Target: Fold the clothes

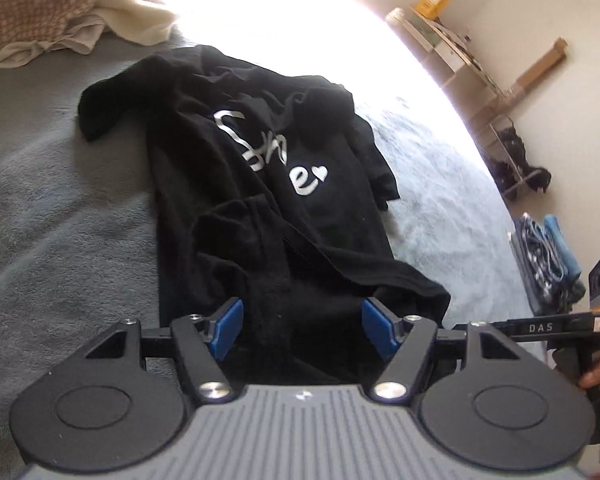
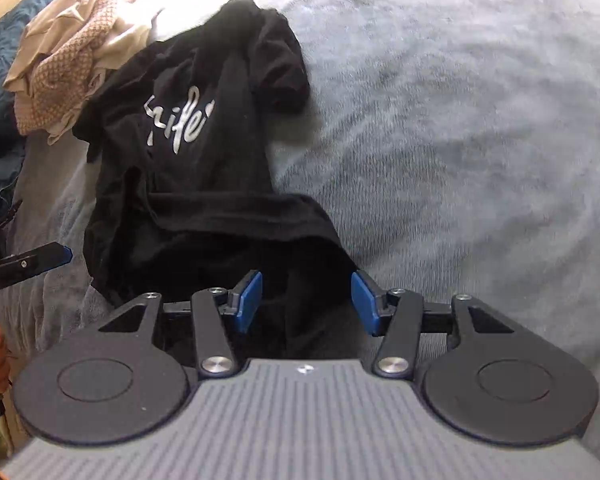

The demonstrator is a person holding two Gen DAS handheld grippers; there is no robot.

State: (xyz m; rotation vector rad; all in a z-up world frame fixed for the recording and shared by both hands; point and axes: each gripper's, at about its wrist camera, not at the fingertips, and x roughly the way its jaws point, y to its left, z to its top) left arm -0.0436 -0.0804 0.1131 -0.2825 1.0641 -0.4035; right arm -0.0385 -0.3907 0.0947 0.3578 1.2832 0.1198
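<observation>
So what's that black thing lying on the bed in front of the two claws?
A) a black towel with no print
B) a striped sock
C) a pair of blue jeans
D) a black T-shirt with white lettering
D: the black T-shirt lies crumpled on the grey blanket, with white script letters and a small heart showing on its front.

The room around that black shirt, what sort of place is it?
Most likely a bedroom at home. The black shirt lies on a soft grey blanket like a bed cover, a heap of unfolded laundry sits beside it, and a shelf stands by the wall.
</observation>
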